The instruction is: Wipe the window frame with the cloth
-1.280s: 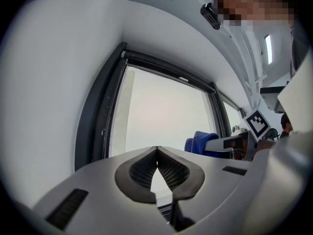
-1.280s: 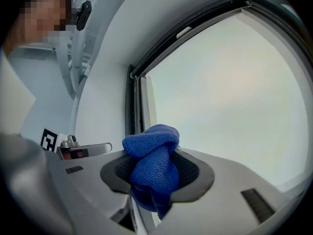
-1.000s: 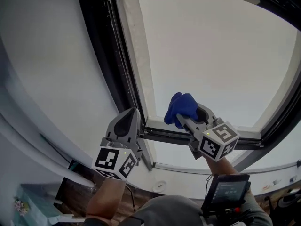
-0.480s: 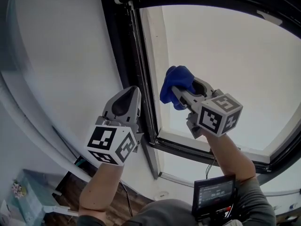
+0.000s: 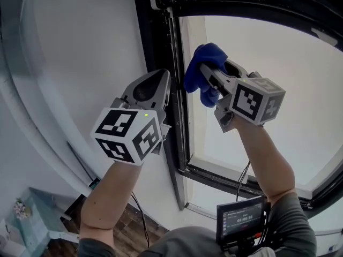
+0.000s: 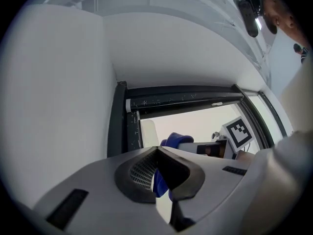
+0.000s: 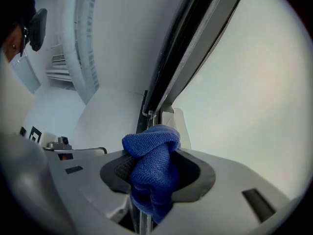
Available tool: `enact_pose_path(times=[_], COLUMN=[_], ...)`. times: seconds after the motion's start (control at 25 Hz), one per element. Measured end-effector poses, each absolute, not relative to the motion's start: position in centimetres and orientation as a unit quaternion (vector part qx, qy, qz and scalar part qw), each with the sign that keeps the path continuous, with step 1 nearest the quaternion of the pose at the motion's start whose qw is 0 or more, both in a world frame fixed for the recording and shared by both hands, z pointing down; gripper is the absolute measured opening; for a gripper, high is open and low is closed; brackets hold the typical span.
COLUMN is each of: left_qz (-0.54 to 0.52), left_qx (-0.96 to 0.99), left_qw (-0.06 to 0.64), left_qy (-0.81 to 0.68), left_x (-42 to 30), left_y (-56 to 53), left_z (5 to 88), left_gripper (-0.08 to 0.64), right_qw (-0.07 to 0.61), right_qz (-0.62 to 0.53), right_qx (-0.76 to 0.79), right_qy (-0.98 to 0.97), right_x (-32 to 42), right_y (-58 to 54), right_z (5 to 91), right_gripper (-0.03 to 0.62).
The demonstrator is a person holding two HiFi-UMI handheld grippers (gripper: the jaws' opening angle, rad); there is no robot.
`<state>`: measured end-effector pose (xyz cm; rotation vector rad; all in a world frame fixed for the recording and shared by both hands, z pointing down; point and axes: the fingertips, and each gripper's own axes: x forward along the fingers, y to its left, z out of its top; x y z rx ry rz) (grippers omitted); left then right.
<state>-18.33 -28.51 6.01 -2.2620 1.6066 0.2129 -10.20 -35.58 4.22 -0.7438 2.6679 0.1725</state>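
Beside the black window frame (image 5: 156,36), your right gripper (image 5: 209,75) pinched the bunched blue knit cloth (image 5: 204,58), likely soft (left gripper (image 6: 157,151) closed, empty).

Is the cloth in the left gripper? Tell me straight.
No, the blue cloth sits clamped in the right gripper, while the left gripper has its jaws together with nothing between them.

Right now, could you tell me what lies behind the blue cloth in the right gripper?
Behind the blue cloth, pinched in the right gripper, runs the black window frame, with a pale strip and glass beside it. Whether cloth touches frame is hidden by the cloth.
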Motion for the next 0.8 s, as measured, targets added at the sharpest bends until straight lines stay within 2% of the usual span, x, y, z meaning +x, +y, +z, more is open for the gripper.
enact_pose_path(times=[0.36, 0.64, 0.8], left_qz=[0.09, 0.071, 0.077], left_qx=[-0.799, -0.793, -0.807], left_qw=[0.183, 0.238, 0.203], left_qy=[0.566, 0.556, 0.549], left_x=[-18.6, -18.1, -18.3], left_y=[-31.3, -32.1, -33.6], left_z=[1.2, -1.7, -1.8], left_gripper=[0.009, 0.009, 0.009], right_qw=[0.199, 0.215, 0.211], right_qz=[0.065, 0.073, 0.067], right_qx=[-0.297, -0.32, -0.328], right_qy=[0.932, 0.92, 0.919], right_x=[-12.4, -13.7, -14.1], right_y=[-38.5, -41.0, -42.3], right_z=[-1.3, -4.1, -4.3], right_gripper=[0.173, 0.173, 0.173])
